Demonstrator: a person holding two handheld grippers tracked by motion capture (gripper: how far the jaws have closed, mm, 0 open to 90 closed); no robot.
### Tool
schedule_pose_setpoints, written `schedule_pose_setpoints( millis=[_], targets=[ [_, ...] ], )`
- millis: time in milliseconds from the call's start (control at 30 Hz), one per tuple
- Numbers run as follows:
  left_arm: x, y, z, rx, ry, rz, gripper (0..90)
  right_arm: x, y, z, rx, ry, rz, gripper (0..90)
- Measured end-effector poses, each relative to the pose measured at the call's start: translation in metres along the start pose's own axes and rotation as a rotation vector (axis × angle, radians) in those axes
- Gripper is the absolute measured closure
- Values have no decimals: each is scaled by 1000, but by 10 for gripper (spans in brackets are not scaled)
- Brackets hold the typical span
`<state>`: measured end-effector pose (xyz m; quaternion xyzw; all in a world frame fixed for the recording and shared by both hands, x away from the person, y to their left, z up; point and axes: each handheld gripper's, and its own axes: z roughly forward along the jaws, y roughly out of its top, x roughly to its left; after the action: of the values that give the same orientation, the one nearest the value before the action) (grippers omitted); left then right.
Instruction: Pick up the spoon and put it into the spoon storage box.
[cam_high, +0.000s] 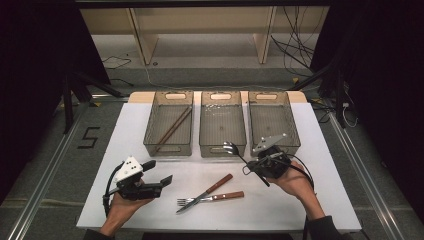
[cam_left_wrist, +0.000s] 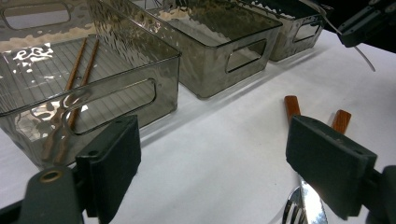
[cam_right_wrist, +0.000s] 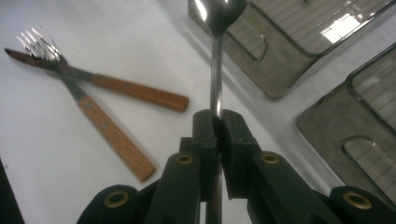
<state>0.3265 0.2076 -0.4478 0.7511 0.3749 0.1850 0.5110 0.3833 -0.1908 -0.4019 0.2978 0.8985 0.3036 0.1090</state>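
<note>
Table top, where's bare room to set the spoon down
Bare: the white strip between the left gripper and the chopstick bin, and the middle bin. Crowded: the front centre, where knife and fork cross.

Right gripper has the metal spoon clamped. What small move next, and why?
Probably carry the shiny metal spoon forward over the empty middle grey plastic bin. The right gripper is shut on its handle, the bowl already sits by that bin's near rim, and the brown wooden chopsticks occupy the left bin.
</note>
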Motion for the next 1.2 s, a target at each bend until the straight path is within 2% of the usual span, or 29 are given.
schedule_pose_setpoints(
  millis=[267, 700, 1000, 1200],
  targets=[
    [1, 0, -1, -4, -2, -4, 175, -8, 20, 1, -46, -6, 31, 854],
    [1, 0, -1, -6, -5, -2, 175, -25, 60, 12, -82, -33, 73, 853],
    [1, 0, -1, -10, -4, -3, 175, -37, 88, 19, -110, -41, 123, 853],
    [1, 0, -2, -14, -2, -5, 175, -42, 103, 25, -110, -71, 138, 853]
  ],
)
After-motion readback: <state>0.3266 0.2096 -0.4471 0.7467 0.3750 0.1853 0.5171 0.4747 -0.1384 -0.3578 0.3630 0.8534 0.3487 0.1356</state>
